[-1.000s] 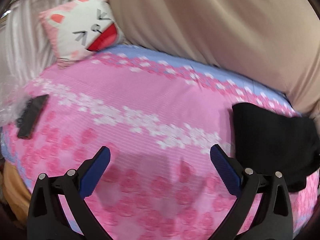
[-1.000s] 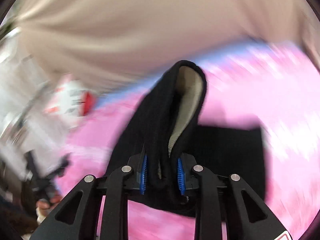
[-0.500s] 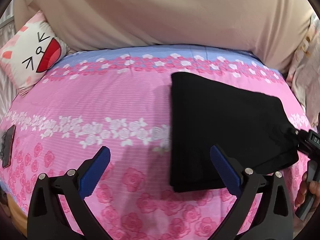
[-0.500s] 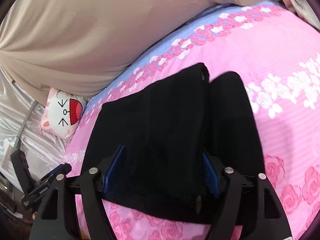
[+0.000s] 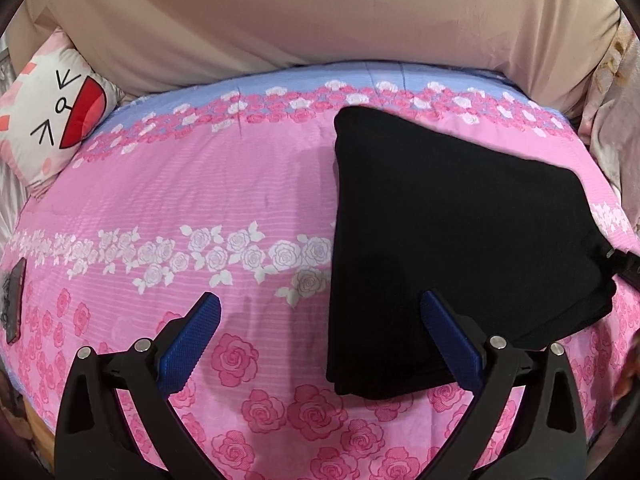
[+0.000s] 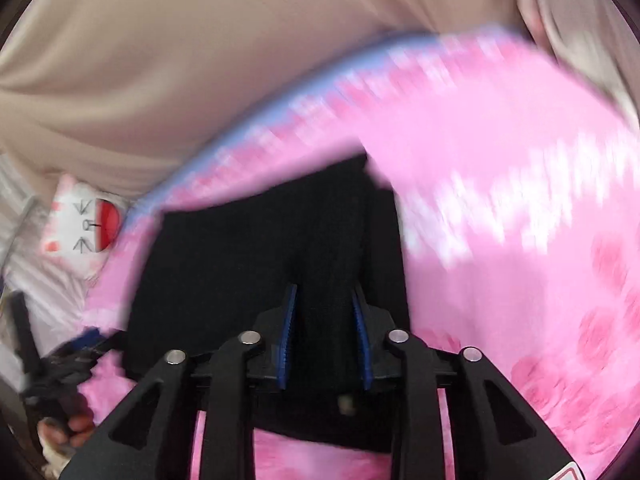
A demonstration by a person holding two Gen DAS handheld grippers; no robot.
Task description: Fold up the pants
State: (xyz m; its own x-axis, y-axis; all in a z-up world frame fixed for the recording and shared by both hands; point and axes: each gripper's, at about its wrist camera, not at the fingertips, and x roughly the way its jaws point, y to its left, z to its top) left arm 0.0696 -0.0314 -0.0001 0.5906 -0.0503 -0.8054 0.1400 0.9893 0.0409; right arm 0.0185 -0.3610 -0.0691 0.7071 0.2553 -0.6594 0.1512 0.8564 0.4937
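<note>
The black pants (image 5: 452,240) lie folded into a compact stack on the pink flowered bedspread (image 5: 200,200), right of centre in the left wrist view. My left gripper (image 5: 320,328) is open and empty, just above the bedspread at the stack's near left corner. My right gripper (image 6: 325,332) is shut on the near edge of the black pants (image 6: 256,264), with cloth pinched between the blue pads. The right wrist view is blurred. The right gripper's tip (image 5: 624,266) shows at the stack's right edge.
A cat-face cushion (image 5: 48,116) lies at the bed's far left. A dark phone-like object (image 5: 14,304) lies at the left edge. A beige sheet (image 5: 320,20) hangs behind the bed. Pale fabric (image 5: 616,120) bunches at the far right.
The right gripper laid the folded end down onto the stack, opened, then closed again on the pants' near edge. The left gripper swung right toward the stack and stayed open.
</note>
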